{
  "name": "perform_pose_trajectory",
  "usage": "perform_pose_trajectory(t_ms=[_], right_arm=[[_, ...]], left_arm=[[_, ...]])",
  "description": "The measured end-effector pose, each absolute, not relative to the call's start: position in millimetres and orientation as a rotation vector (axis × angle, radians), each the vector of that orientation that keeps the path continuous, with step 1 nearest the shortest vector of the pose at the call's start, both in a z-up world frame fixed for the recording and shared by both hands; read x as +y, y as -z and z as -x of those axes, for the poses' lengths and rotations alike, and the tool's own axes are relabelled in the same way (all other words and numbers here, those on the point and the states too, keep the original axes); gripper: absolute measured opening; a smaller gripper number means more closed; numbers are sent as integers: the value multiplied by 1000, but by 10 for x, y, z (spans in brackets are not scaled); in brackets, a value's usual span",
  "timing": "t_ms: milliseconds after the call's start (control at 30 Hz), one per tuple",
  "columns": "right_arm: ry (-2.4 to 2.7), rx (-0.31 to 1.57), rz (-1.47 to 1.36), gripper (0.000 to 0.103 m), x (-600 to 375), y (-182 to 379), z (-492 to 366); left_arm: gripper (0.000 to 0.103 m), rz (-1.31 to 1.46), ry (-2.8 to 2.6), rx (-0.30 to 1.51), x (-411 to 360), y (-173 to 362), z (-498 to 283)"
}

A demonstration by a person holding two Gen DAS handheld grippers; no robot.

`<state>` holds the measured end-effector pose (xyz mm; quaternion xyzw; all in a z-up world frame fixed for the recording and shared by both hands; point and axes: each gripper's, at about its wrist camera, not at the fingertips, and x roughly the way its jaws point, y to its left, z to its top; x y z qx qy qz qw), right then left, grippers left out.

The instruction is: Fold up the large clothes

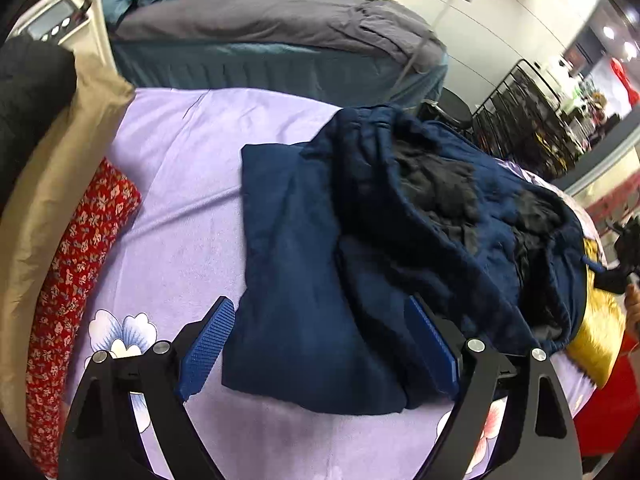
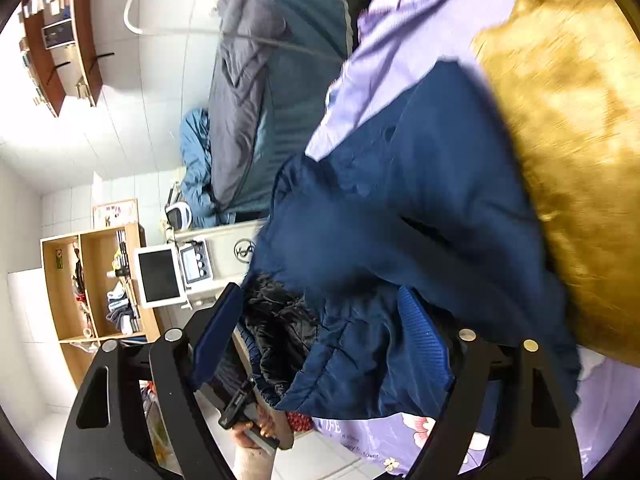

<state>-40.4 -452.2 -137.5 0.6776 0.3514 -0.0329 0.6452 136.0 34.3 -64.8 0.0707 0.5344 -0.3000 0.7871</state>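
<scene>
**A:** Jacket point(image 1: 304, 264) on the bed, folks: a big navy padded one, lying on the lilac flowered sheet point(image 1: 180, 168), folded over on itself, with the black lining point(image 1: 436, 184) showing on the upper part.

**B:** And the left tool point(image 1: 320, 344) is wide open right above the near edge. Blue ribbed pads spread well apart, the jacket's lower fold sitting between them, neither pad pressing on it as far as I can see. The right-hand pad point(image 1: 432, 348) is close against the cloth; touching or not, I cannot tell.

**A:** Over to the other camera. The right tool point(image 2: 320, 328) is open too, jaws standing wide. Navy fabric point(image 2: 400, 208) and a bit of that black lining point(image 2: 276, 320) bunch up between the fingers, but nothing is clamped.

**B:** The picture is blurred there, so the finer folds are hard to read. What is clear: a gold cushion point(image 2: 568, 128) lies just beside the jacket, the jacket's edge against it.

**A:** Same cushion peeks out in the left view at the far right. On the other side, a red flowered pillow point(image 1: 76, 264) lies along the edge of the sheet, well apart from the jacket.

**B:** And low in the right view, a hand point(image 2: 256, 432) grips the handle of the other tool. Behind it all, a second bed point(image 1: 260, 32) with grey bedding, and a wooden shelf unit point(image 2: 88, 280) by the wall.
</scene>
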Motion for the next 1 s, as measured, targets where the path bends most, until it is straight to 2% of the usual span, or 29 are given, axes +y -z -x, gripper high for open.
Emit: perform_pose_trajectory(t_ms=[67,200,367,533,700,900,967,1000], right_arm=[[87,819,-1421,80,-4498,1184,441],[197,955,-969,80,-4201,819,353],[306,1078,-491,80,-3733,809,115],[120,1065,-46,80,-3025,722,-112],[-348,1120,107,80,-2229,684,-377],[-667,1125,264,78,-1584,696,-605],[-677,1170,300,37,-1486,758,-690],[-701,1215,293,22,-1467,818,-733]], left_arm=[[84,-155,673,1157,291,644,-1262],[84,-191,703,1152,149,680,-1063],[84,-203,691,1148,67,715,-971],[84,-216,666,1149,118,747,-924],[84,-213,636,1169,224,821,-871],[84,-223,630,1180,273,862,-744],[84,-224,628,1179,288,869,-699],[84,-225,626,1179,289,875,-678]])
